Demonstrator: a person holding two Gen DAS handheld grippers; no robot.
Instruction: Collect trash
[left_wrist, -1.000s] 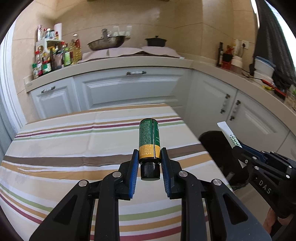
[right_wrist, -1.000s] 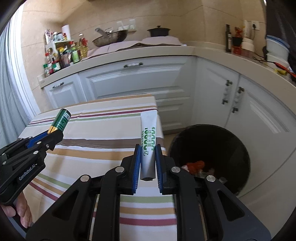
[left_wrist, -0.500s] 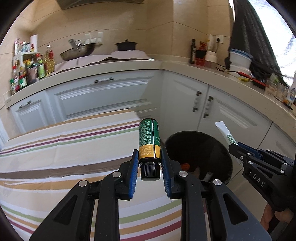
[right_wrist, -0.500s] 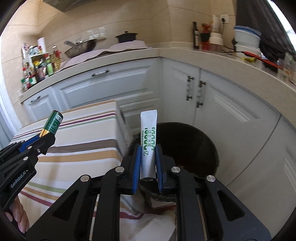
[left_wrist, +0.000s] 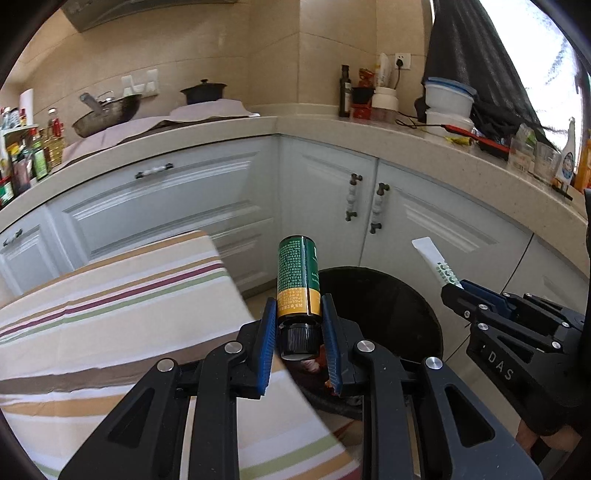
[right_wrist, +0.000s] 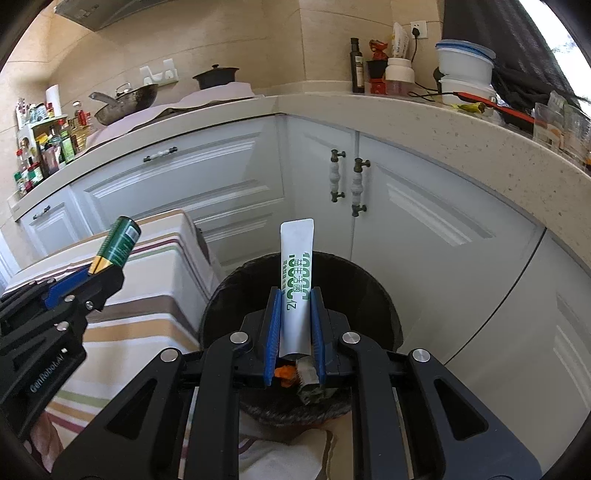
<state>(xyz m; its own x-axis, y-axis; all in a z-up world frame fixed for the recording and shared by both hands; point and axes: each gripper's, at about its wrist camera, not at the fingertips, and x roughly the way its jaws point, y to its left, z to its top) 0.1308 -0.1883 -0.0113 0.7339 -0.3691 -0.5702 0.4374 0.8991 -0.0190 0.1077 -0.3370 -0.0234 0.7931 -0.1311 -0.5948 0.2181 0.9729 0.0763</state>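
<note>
While both grippers hang over the kitchen floor, the picture goes like this, biggest thing first.

Cabinets: white cabinets (right_wrist: 229, 192) wrap the corner under a pale countertop (right_wrist: 424, 122), filling the view from nine o'clock round to three.

Table: a table with a striped cloth (left_wrist: 122, 306) sits at eight o'clock in the left wrist view, its corner just beside the bin.

Trash bin: a black round bin (right_wrist: 369, 280) stands on the floor at six o'clock in the right wrist view, open-topped, with orange scraps (right_wrist: 284, 371) and a grey bit showing inside!

Right gripper: the right gripper (right_wrist: 294, 332) is clamped tight on a white tube with green print (right_wrist: 297, 266), blue pads (right_wrist: 272, 332) pressing both sides. The tube points up to twelve o'clock, and it sits right above the bin's mouth.

Left gripper: the left gripper (left_wrist: 299, 332) is closed on a green and yellow bottle (left_wrist: 297, 277), pinched low on the yellow band near its black cap (left_wrist: 295, 341). The cap faces the camera, and the bottle's base points to twelve o'clock. The bin (left_wrist: 399, 306) lies right behind it at four o'clock, so the bottle hangs at the bin's near rim.

Neighbours: from the right wrist view the left gripper and its bottle (right_wrist: 118, 245) show at nine o'clock, over the table edge.
</note>
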